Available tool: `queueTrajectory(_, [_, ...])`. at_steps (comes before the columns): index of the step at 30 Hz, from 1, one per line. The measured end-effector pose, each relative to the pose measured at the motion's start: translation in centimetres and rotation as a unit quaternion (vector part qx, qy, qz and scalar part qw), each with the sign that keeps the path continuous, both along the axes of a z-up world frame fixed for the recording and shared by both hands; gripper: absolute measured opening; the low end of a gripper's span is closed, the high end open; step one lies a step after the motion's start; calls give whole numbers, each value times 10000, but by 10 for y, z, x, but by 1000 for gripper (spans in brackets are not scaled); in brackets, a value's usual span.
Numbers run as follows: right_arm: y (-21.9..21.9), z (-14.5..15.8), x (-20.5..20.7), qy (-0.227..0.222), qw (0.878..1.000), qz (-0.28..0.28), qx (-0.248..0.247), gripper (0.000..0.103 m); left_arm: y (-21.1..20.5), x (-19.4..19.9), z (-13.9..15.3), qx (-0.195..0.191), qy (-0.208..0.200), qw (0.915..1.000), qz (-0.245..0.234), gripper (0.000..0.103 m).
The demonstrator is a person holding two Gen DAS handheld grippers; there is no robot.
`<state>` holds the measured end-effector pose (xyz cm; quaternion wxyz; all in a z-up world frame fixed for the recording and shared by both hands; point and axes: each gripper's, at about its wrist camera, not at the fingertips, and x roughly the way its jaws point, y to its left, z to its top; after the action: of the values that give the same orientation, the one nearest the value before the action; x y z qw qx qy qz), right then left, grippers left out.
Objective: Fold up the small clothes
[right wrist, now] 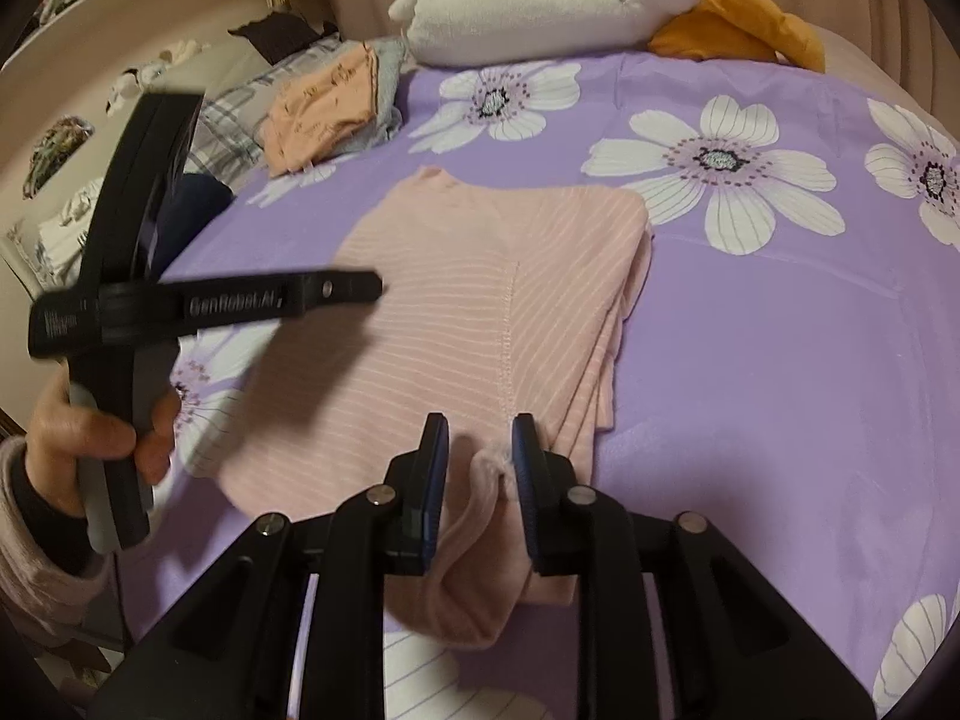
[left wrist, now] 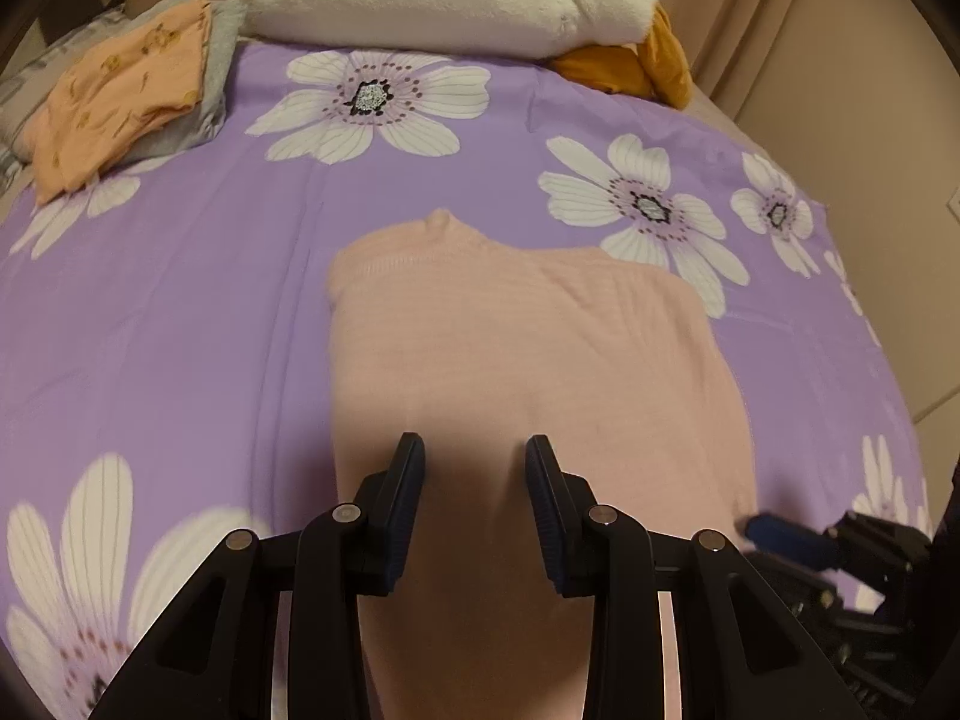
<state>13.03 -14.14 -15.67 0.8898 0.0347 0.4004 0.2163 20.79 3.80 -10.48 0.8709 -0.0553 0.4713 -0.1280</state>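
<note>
on the purple floral bedspread lies the folded pink striped top. the right gripper at six o'clock stands partly open around its hem; the left gripper hovers partly open, empty.

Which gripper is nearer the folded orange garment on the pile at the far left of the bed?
Left. The left gripper hovers over the pink top's near-left part, on the orange garment's side; the right gripper sits at the top's near-right hem, farther away.
</note>
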Motion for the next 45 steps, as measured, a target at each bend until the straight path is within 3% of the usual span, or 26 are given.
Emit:
queueTrajectory(6, [1,-6,-8,77,10000,12,50,23,-2,-31,0,41,-50,9999,-85,34])
queueTrajectory(22, [1,-20,-14,359,9991,-176,-128,21,-6,-66,-8,298,19,9994,-183,34])
queueTrajectory(45, [2,-18,-27,379,9989,-236,-153,21,-4,-91,-15,314,83,9993,-177,34])
